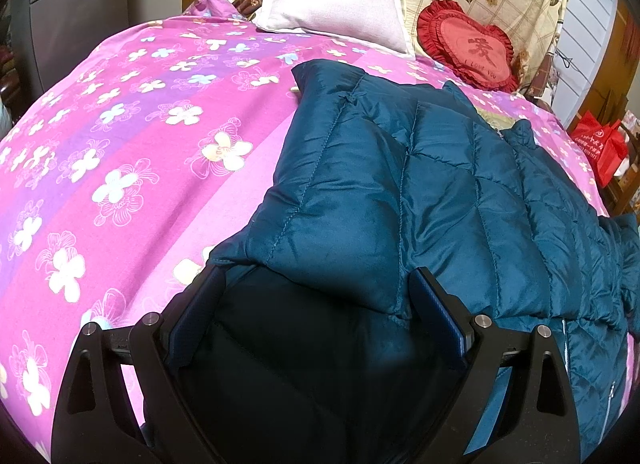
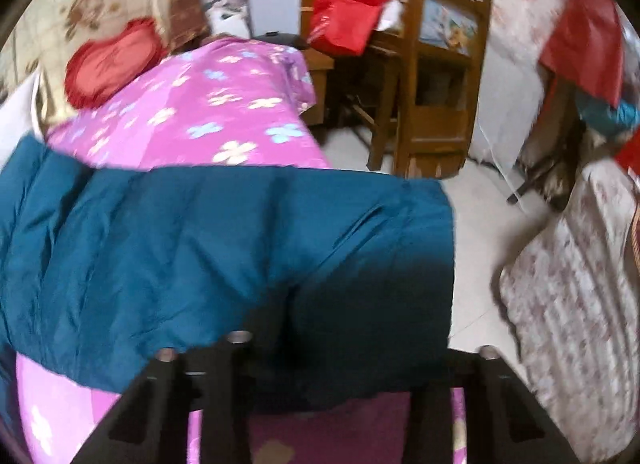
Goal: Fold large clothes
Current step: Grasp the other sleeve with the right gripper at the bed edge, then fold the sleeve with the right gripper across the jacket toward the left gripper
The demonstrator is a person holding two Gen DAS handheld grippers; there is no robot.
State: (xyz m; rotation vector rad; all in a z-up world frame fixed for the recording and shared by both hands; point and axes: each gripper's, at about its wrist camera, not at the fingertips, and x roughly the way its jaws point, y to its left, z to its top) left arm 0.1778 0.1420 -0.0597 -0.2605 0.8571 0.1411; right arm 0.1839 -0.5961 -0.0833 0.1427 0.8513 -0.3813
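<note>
Left wrist view: the teal quilted jacket [image 1: 420,184] lies across the pink bedspread [image 1: 120,144], below the white pillow [image 1: 336,4]. The left gripper [image 1: 316,304] has its fingers spread around a jacket flap. The right gripper [image 2: 320,348] looks pinched on the jacket's edge, though blur hides the contact; slick fabric could slip free mid-fold.

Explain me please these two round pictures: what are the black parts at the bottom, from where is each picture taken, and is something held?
A person holds one two-finger gripper in each hand; a camera on each looks along its fingers. In the left view, the left gripper stands open, its fingers around a fold of the teal quilted jacket on the pink flowered bedcover. The blurred right view shows the right gripper at the jacket's edge, seemingly closed on it. Behind lie a white pillow and a red heart cushion.
</note>
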